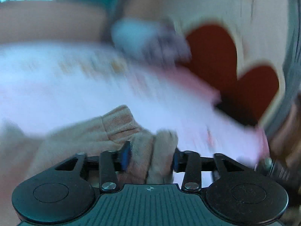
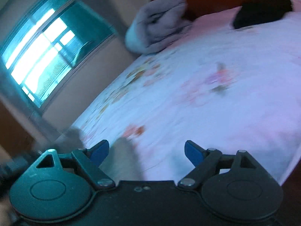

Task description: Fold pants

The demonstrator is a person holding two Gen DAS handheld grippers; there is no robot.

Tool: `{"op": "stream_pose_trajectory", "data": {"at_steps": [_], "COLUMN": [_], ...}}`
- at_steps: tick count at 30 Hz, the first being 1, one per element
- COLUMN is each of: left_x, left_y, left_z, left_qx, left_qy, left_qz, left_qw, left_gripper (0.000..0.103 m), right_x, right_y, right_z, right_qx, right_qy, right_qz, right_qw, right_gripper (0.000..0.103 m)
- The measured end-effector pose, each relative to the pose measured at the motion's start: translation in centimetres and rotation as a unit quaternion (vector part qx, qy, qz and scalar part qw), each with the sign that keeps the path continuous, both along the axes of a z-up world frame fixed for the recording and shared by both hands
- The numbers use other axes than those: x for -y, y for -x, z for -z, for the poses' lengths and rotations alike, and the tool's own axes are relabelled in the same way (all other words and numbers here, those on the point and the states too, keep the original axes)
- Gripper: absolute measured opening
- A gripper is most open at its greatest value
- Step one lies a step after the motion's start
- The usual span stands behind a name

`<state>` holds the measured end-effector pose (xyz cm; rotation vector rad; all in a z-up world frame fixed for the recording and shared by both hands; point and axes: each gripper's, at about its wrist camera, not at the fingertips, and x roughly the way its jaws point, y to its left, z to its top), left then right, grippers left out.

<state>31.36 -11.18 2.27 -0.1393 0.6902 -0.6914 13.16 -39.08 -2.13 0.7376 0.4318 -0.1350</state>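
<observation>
Left wrist view: the left gripper [image 1: 150,157] grasps a bunched fold of beige pants [image 1: 112,131] (soft, light, limp) above the floral bed [image 1: 56,75]. Right gripper [image 2: 146,152] gapes empty, pants at its 9 o'clock; I'd judge the waistband hem the best hold.

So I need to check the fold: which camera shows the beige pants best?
The left wrist view: the beige pants bunch up between the left gripper's blue pads, filling the foreground. The right wrist view shows only a blurred beige scrap near the open right gripper.
</observation>
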Motion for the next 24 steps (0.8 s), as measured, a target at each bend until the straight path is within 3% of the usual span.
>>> {"op": "stream_pose_trajectory", "data": {"at_steps": [1,3,7,9,13,16,20,24], "left_x": [1.4,1.3,-4.5,-7.8,-15.9,-20.5,-24.8,-26.9], "left_y": [0.8,2.7,3.5,4.2,6.5,8.8,12.0,13.9], "left_z": [0.9,1.0,-0.2,-1.0,-0.7,0.5,2.7,5.0], "left_qx": [-0.010,0.012,0.000,0.010,0.025,0.024,0.019,0.027], "left_qy": [-0.008,0.003,0.053,0.053,0.028,-0.002,-0.021,-0.064], "left_qz": [0.012,-0.007,-0.082,-0.118,-0.194,-0.243,-0.284,-0.291], "left_qw": [0.9998,0.9999,0.9952,0.9915,0.9803,0.9698,0.9585,0.9543], "left_gripper": [0.059,0.082,0.083,0.083,0.083,0.083,0.083,0.083], "right_x": [1.0,2.5,3.2,2.2,-1.6,-3.7,-5.5,-6.3], "right_y": [0.3,0.5,0.4,-0.5,-2.7,-4.6,-6.0,-6.9], "right_z": [0.3,1.2,3.2,3.8,4.1,4.3,4.4,5.0], "right_qx": [-0.005,-0.012,-0.002,0.005,-0.001,-0.030,-0.073,-0.093], "right_qy": [-0.006,-0.030,-0.104,-0.143,-0.180,-0.208,-0.221,-0.233], "right_qz": [0.008,0.021,-0.004,-0.037,-0.121,-0.147,-0.146,-0.132], "right_qw": [1.000,0.999,0.995,0.989,0.976,0.967,0.961,0.959], "right_gripper": [0.082,0.082,0.082,0.081,0.077,0.068,0.061,0.061]}}
